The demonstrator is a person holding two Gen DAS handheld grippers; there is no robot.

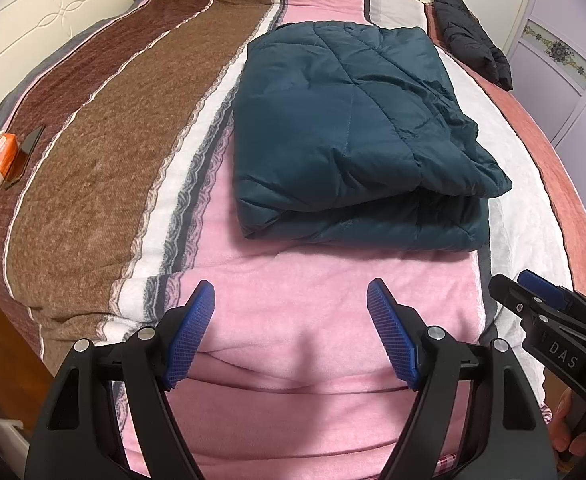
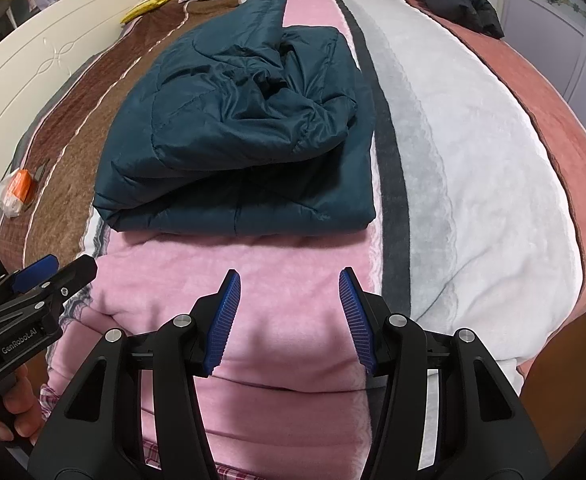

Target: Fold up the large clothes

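Sitting folded on striped blanket (image 1: 301, 320): teal jacket (image 1: 349, 136), apparently finished; hovering nearby, wide open and empty: left gripper (image 1: 291, 312), right gripper (image 2: 290, 304).

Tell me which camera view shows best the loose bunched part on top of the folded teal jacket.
The right wrist view: the teal jacket shows its crumpled top layer facing the camera. The left wrist view shows mostly the smooth quilted surface, the bunched part only at its right edge.
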